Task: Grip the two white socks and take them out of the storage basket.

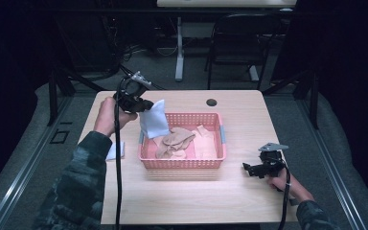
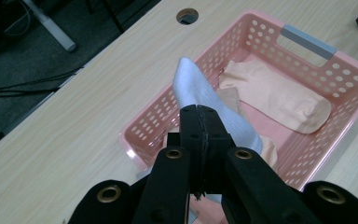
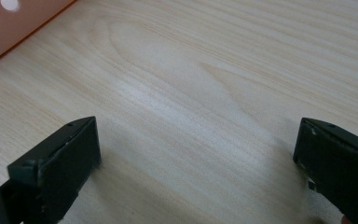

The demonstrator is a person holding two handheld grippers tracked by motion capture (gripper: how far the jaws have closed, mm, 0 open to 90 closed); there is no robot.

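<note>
My left gripper (image 2: pixel 200 112) has its jaws pressed together on a white sock (image 1: pixel 154 120), pinching it near one end. The sock hangs free above the left end of the pink basket (image 1: pixel 182 164), its lower part over the basket's inner left wall. My right gripper (image 1: pixel 249 168) rests on the table (image 1: pixel 182 196) right of the basket, jaws spread, nothing between them.

Risks, as I judge them:
- The pinch takes only a narrow strip of fabric. A quick swing could pull the sock loose, and it would drop back into the basket or across the rim.
- The hanging end is close to the perforated wall; dragging it sideways could snag it on the rim and tug the light basket along the table.
- Two tan socks (image 1: pixel 175 141) lie loose in the basket beneath. If the white sock brushes them, one may be lifted or shifted with it.
- Another white piece (image 1: pixel 116 151) lies on the table by my left forearm; a careless set-down could knock it off the edge.

Markings: I can read no brand, label or writing. The basket's grey handle strip (image 2: pixel 307 41) is blank.
</note>
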